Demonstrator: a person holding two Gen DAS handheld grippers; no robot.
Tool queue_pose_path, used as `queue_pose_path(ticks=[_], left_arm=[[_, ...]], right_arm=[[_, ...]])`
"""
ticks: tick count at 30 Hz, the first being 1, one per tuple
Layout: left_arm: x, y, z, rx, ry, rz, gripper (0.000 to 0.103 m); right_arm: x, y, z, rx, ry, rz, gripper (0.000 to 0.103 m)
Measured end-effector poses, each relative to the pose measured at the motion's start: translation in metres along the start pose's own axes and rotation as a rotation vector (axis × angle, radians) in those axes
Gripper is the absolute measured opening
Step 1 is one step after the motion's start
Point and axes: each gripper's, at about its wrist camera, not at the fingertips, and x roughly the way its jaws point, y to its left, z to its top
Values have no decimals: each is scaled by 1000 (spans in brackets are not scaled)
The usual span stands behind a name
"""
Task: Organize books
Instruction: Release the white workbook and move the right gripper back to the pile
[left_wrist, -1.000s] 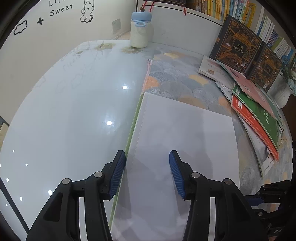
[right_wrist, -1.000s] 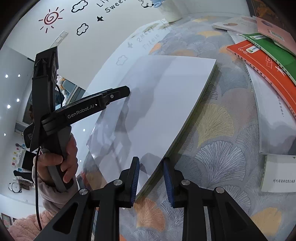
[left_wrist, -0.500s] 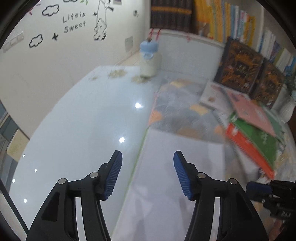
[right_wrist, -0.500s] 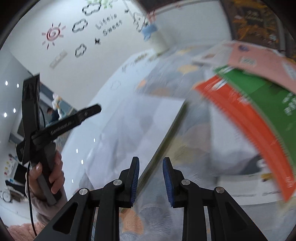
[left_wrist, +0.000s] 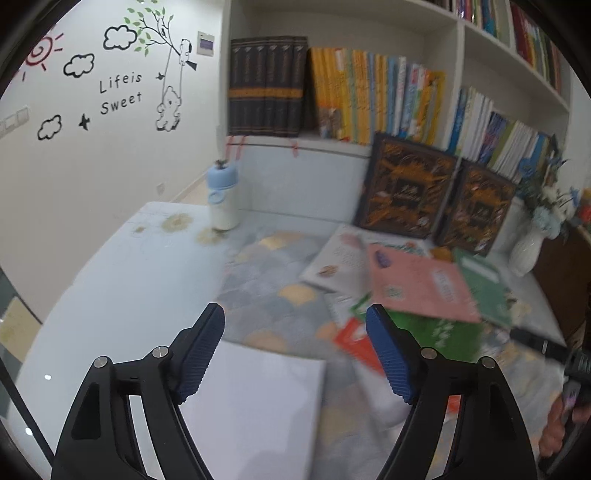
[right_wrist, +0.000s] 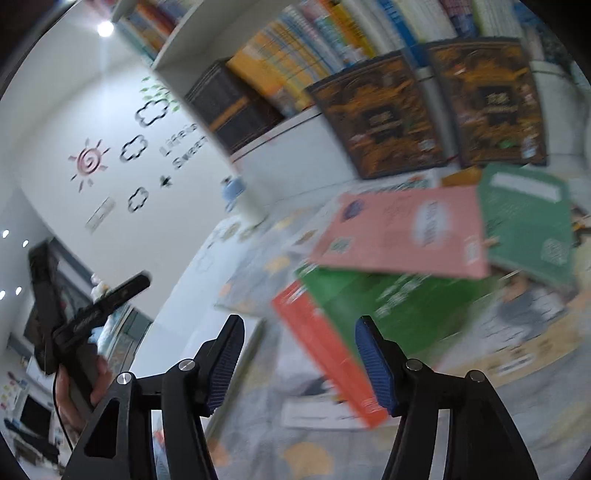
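Note:
The white book (left_wrist: 255, 406) lies flat on the patterned mat, under and just behind my left gripper (left_wrist: 295, 350). That gripper's jaws are opening, with nothing between them. A slanted pile of thin books lies to the right: pink (left_wrist: 417, 288) on top, green (left_wrist: 439, 332), and orange-red (left_wrist: 354, 343). My right gripper (right_wrist: 299, 363) hangs above the near corner of the orange-red book (right_wrist: 321, 343). Its jaws are opening with nothing held. The green book (right_wrist: 388, 306) and pink book (right_wrist: 406, 232) lie beyond it.
Two dark ornate books (left_wrist: 406, 195) lean against the white shelf base, with rows of upright books (left_wrist: 369, 103) above. A white bottle with a blue lid (left_wrist: 223, 199) stands at the back left, a white vase (left_wrist: 528, 247) at the right. A hand holds the left gripper (right_wrist: 92, 314).
Both grippers have let go of the white book and risen, their jaws spreading. The right one has swung from the white book's edge over to the coloured pile.

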Motion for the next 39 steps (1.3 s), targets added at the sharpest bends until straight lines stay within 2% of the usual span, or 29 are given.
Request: queue_pose_path(ticks=[2,5,7,9,13,15,19,21,23,25,29,31,34,39], left_arm=[[-5,-12,5,-9,-14,-16,78],[-13,-25,12,-46,-28,-47,78],[-11,-34,17,-66,-38,-43,78],[0,-47,23,-67,-22,-58,78],[45,-68,41,-99,2,-123,78],[81,-78,44,-101,39,-86,78],[155,-82,18,-143,170,-119,76],[178,-80,3,-169,205,-136,76],[195,-85,-3,-133,251,-106,76],[202,-90,-8,-100,256,-82,76],[203,-104,-14,-59,284,-164,76],[197,-122,-15,28,263,-208,77],[191,-142,-19,165,248,-149,77],[188,-138,-19,146,258,-167,77]], right_arm=[[-22,-7,15,11,-69,29,61],[-42,-18,33,37,-148,23,62],[-46,-30,42,56,-167,9,68],[-42,-51,47,98,-169,-30,68],[-18,-96,48,172,-142,-80,68],[-1,-117,44,216,-121,-66,68],[39,-149,28,271,-58,-44,68],[55,-156,22,293,-10,-43,68],[66,-158,17,286,20,-62,68],[67,-149,17,234,12,-89,68],[74,-141,17,188,36,-83,68],[75,-139,16,179,39,-81,68],[73,-137,15,172,38,-101,68],[69,-140,16,199,41,-81,68]])
